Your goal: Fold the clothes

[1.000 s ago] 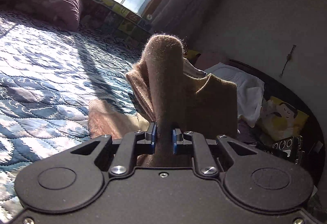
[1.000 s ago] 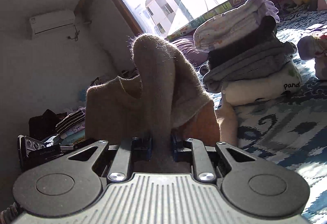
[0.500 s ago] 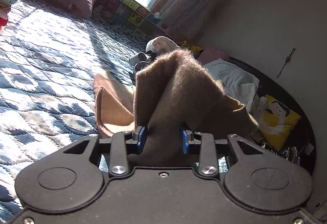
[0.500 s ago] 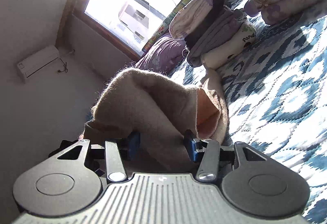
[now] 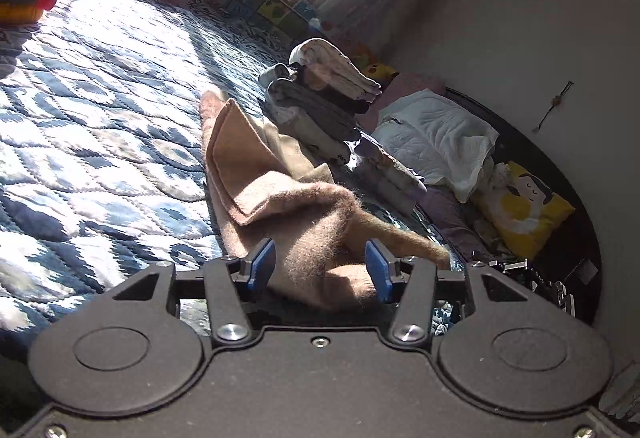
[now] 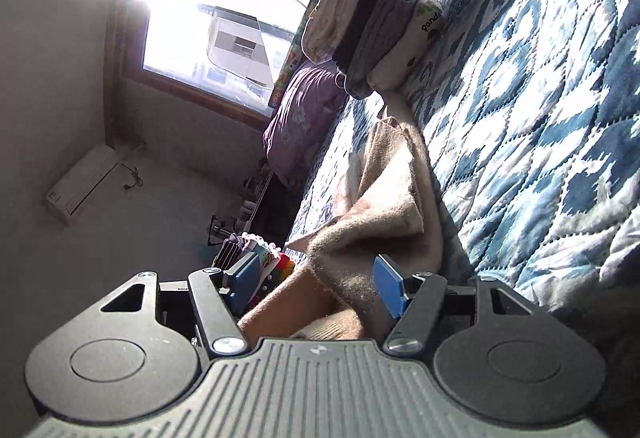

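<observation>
Both sets of tongs are spread wide, so neither is gripping anything. The left tongs [image 5: 320, 272] have the fuzzy tan-brown knit garment [image 5: 264, 174] bunched loose between the blue pads, and the right tongs [image 6: 316, 288] have its fluffy edge brushing the right-hand pad [image 6: 390, 290]. The garment lies on the blue-and-white quilted bed [image 5: 100, 118], stretching lengthwise away towards a stack of folded clothes [image 6: 376, 22], whose cream bottom piece reads "panda".

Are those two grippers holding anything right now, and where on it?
Nothing is held. Both the left gripper and right gripper are open; the tan sweater lies loosely between their fingers on the quilt.
</observation>
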Demonstrator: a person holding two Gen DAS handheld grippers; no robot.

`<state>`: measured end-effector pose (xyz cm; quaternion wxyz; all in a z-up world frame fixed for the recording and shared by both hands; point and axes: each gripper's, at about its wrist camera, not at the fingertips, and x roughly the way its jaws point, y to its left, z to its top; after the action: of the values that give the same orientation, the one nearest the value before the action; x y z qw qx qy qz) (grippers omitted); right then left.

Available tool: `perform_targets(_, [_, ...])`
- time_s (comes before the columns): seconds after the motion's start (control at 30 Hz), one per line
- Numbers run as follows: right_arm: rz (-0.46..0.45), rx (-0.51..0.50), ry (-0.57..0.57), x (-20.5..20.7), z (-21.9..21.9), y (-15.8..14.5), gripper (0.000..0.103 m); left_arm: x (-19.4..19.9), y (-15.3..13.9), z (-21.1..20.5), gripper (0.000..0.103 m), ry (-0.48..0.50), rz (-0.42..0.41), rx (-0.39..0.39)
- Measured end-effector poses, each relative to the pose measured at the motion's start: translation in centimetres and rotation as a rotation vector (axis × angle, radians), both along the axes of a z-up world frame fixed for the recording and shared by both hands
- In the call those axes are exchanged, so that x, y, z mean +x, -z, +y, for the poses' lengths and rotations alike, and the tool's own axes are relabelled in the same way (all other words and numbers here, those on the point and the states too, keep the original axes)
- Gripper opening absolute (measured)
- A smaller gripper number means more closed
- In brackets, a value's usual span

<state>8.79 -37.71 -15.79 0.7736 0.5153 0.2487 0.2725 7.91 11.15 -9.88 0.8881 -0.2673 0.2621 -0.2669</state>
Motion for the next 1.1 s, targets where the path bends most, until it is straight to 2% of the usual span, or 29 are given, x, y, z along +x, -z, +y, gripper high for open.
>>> perform_targets(0.13, [0.010,-0.006,0.034,-0.8,-0.3,0.0,0.068,-1.0,-0.1,0.9,0.056,-0.001,0.006,-0.051])
perform_targets(0.3, [0.014,-0.142,0.040,-0.7,1.4,-0.4,0.070,-0.7,0.6,1.4,0.057,-0.029,0.061,-0.163])
perform_targets(0.4, [0.033,-0.236,0.016,-0.2,3.3,-0.4,0.071,-0.2,1.1,0.7,0.057,-0.049,0.108,-0.174])
perform_targets(0.47, [0.061,-0.289,0.009,0.1,4.3,-0.2,0.075,0.2,1.8,0.2,0.058,-0.064,0.158,-0.173])
perform_targets(0.57, [0.117,-0.393,-0.010,0.7,6.0,0.4,0.077,0.8,3.2,-0.6,0.064,-0.119,0.243,-0.149])
perform_targets(0.67, [0.140,-0.424,-0.028,0.9,6.9,1.6,0.083,2.0,4.8,-1.3,0.068,-0.142,0.331,-0.173])
perform_targets(0.73, [0.134,-0.382,-0.032,1.0,6.7,2.2,0.084,2.9,6.1,-1.6,0.069,-0.138,0.392,-0.221])
perform_targets(0.77, [0.143,-0.343,-0.051,1.1,6.6,2.5,0.083,3.2,6.7,-1.7,0.069,-0.130,0.418,-0.253])
perform_targets(0.8, [0.153,-0.304,-0.069,1.3,6.5,2.8,0.073,3.3,7.2,-1.9,0.068,-0.123,0.436,-0.279])
perform_targets(0.83, [0.162,-0.269,-0.086,1.4,6.4,3.1,0.063,3.5,7.6,-2.1,0.059,-0.114,0.447,-0.293])
perform_targets(0.87, [0.163,-0.268,-0.092,1.4,6.6,3.3,0.061,3.7,7.6,-2.3,0.041,-0.102,0.442,-0.275])
perform_targets(0.9, [0.147,-0.300,-0.092,1.4,7.1,3.3,0.057,3.8,7.3,-2.6,0.013,-0.095,0.427,-0.234])
perform_targets(0.93, [0.128,-0.314,-0.105,1.4,7.5,3.1,0.052,3.7,6.8,-2.7,0.012,-0.096,0.396,-0.200])
perform_targets(1.0, [0.098,-0.286,-0.134,1.3,7.9,2.6,0.047,2.9,5.8,-1.9,0.011,-0.105,0.332,-0.204])
perform_targets(1.1, [0.102,-0.309,-0.212,0.8,8.2,2.3,0.045,1.1,4.0,0.2,0.010,-0.124,0.259,-0.201])
